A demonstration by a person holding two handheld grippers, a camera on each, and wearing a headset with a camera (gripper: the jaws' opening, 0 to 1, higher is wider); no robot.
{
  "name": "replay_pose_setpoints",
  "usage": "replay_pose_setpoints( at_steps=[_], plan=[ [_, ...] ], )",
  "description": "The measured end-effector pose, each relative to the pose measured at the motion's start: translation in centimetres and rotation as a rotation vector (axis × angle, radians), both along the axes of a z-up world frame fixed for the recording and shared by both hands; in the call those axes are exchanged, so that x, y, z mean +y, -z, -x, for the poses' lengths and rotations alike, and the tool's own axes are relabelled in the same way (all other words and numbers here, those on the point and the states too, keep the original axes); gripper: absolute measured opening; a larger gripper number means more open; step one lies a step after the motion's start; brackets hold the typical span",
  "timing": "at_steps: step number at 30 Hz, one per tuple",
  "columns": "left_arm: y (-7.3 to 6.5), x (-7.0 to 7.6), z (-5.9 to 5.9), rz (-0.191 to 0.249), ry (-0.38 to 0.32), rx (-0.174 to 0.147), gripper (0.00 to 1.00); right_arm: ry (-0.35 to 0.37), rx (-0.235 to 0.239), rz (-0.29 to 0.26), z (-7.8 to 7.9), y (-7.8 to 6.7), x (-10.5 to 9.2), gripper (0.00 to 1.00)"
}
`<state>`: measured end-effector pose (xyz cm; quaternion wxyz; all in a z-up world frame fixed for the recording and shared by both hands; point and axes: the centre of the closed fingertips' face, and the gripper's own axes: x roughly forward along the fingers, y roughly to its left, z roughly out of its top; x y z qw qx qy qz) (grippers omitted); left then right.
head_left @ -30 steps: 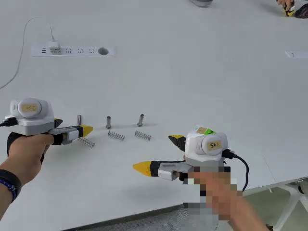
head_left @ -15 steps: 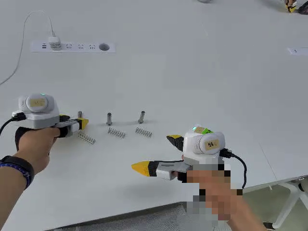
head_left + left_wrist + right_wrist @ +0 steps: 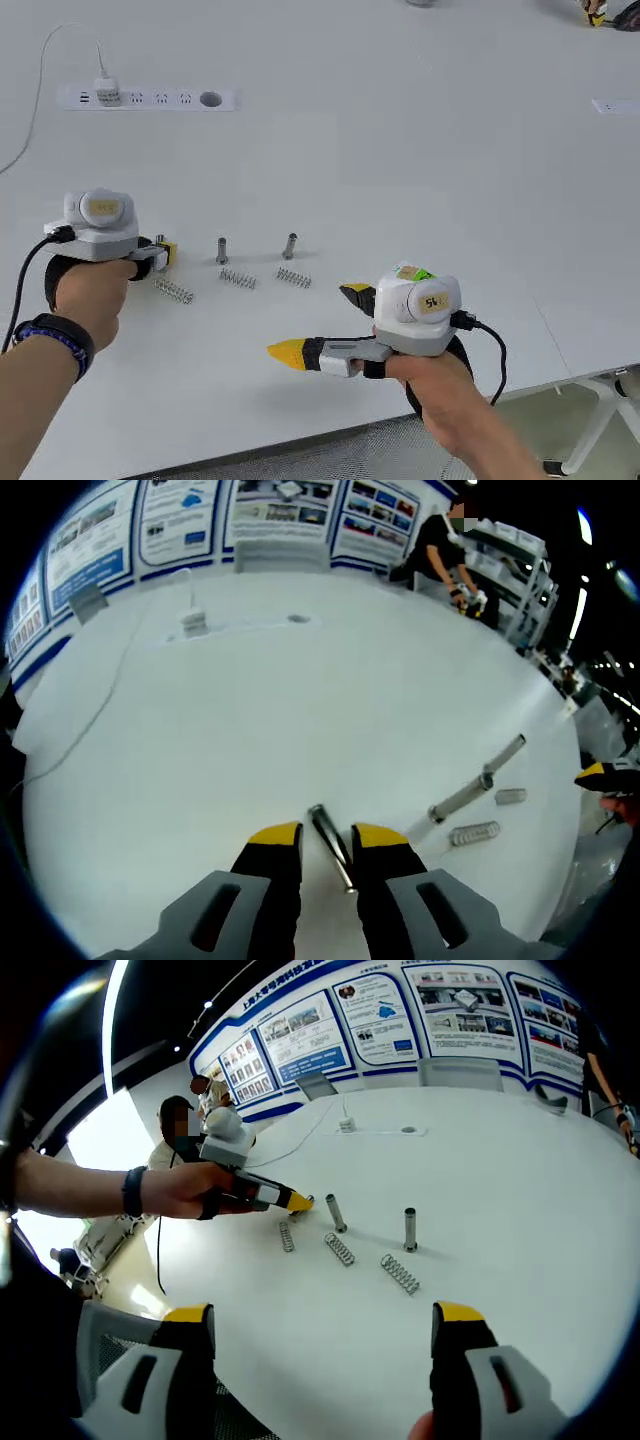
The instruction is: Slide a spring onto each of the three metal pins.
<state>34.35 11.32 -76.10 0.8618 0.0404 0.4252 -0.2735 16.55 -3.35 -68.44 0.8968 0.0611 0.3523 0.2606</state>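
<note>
Three short metal pins stand in a row on the white table: the left pin (image 3: 160, 240), the middle pin (image 3: 222, 250) and the right pin (image 3: 290, 245). A spring lies just in front of each: left spring (image 3: 173, 291), middle spring (image 3: 238, 278), right spring (image 3: 294, 277). My left gripper (image 3: 162, 254) has its yellow-tipped jaws on either side of the left pin (image 3: 331, 844), with a narrow gap on each side. My right gripper (image 3: 320, 322) hovers wide open and holds nothing, nearer the table's front edge, with the pins (image 3: 409, 1228) and springs (image 3: 340, 1248) ahead of it.
A white power strip (image 3: 145, 98) with a plugged-in cable lies at the back left. A small white socket (image 3: 610, 107) sits at the far right. The table's front edge (image 3: 300, 440) runs just below my right hand. A person (image 3: 440, 545) works at the far side.
My left gripper has moved from beside the left spring up to the left pin and now straddles it. The right gripper has barely shifted.
</note>
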Motion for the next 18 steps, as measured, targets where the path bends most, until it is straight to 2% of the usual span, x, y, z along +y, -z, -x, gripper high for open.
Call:
replay_pose_setpoints(
  at_steps=[3, 9, 11, 12, 15, 18],
  plan=[
    [0.07, -0.26, -0.23, -0.043, 0.011, 0.002, 0.19, -0.001, 0.005, -0.002, 0.12, 0.15, 0.05, 0.91],
    [0.16, -0.39, -0.53, -0.089, -0.008, 0.003, 0.18, -0.011, 0.007, -0.005, 0.19, 0.22, 0.27, 0.91],
    [0.24, 0.04, -0.68, -0.14, -0.004, -0.003, 0.14, -0.011, 0.007, -0.006, 0.13, 0.22, 0.19, 0.91],
    [0.25, -0.16, -0.65, -0.136, -0.008, 0.008, 0.13, -0.011, 0.007, -0.007, 0.11, 0.2, 0.16, 0.91],
    [0.3, -0.1, -0.77, -0.163, -0.003, 0.015, 0.13, -0.012, 0.007, -0.008, 0.07, 0.2, 0.05, 0.91],
    [0.3, 0.17, -0.75, -0.18, -0.013, 0.004, 0.11, -0.014, 0.006, -0.01, 0.0, 0.22, -0.06, 0.91]
  ],
)
